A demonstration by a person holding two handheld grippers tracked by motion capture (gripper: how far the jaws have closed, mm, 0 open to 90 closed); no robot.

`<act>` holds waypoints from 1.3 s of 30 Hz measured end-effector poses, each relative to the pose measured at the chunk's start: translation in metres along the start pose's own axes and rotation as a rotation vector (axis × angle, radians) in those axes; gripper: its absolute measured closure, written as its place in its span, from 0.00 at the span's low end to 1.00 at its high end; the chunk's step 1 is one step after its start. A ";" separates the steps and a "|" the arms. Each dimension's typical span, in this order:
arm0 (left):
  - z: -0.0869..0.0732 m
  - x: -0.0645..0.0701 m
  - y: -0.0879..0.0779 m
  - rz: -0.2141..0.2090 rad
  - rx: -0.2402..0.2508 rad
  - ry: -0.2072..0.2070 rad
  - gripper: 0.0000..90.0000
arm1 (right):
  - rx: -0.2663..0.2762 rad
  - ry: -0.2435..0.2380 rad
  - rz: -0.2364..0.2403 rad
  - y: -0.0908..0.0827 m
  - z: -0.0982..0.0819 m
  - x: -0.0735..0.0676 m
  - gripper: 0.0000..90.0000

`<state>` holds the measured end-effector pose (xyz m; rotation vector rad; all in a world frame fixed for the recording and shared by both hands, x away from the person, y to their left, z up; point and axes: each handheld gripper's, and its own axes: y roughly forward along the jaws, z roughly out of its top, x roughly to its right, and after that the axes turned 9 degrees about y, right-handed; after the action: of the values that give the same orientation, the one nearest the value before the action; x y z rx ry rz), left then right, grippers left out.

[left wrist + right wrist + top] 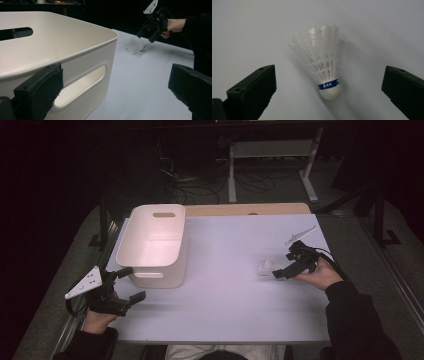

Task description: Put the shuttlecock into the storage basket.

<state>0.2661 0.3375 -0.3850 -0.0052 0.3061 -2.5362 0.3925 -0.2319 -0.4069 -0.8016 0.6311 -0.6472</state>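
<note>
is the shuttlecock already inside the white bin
No, the shuttlecock lies on the table between the open right gripper jaws, apart from the white bin.

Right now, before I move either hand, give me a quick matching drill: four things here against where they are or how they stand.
1 bin
2 shuttlecock
3 left gripper
4 right gripper

a open, beside the bin's near handle
b lying on the table
c open, at the shuttlecock
d far left of the table

Pairs: 1-d, 2-b, 3-a, 4-c

White table (225, 310) with bin (155, 245) and shuttlecock (265, 268)
</note>
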 end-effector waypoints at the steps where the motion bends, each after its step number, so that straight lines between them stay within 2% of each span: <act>1: 0.000 0.000 0.000 0.000 0.000 0.000 0.00 | -0.006 -0.001 -0.001 0.001 0.000 0.000 0.00; 6: 0.000 0.000 0.000 0.000 -0.001 0.001 0.00 | -0.032 -0.013 -0.001 0.007 0.000 0.002 0.00; 12: 0.000 0.000 0.000 0.000 -0.001 0.000 0.00 | -0.055 -0.031 0.012 0.009 -0.001 0.005 0.05; 13: 0.000 0.000 0.000 0.000 0.000 0.000 0.00 | -0.068 -0.054 0.010 0.010 0.000 0.005 0.10; 16: 0.000 0.000 0.000 -0.001 -0.001 0.001 0.00 | -0.091 -0.081 0.000 0.010 0.001 0.005 0.14; 23: 0.000 0.000 0.000 -0.001 -0.001 -0.001 0.00 | -0.114 -0.086 0.001 0.013 0.003 0.007 0.17; 25: 0.000 0.000 0.000 -0.002 -0.001 0.000 0.00 | -0.137 -0.085 0.018 0.014 0.002 0.008 0.20; 30: 0.000 0.000 0.000 -0.002 -0.001 -0.001 0.00 | -0.171 -0.091 0.016 0.018 0.001 0.009 0.24; 31: 0.000 0.000 0.000 -0.002 -0.003 0.000 0.00 | -0.177 -0.092 0.021 0.018 0.000 0.009 0.28; 39: 0.000 0.000 0.000 -0.004 -0.003 0.000 0.00 | -0.187 -0.097 0.032 0.018 0.000 0.009 0.42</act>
<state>0.2658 0.3376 -0.3852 -0.0072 0.3100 -2.5395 0.4034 -0.2286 -0.4233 -0.9892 0.6205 -0.5212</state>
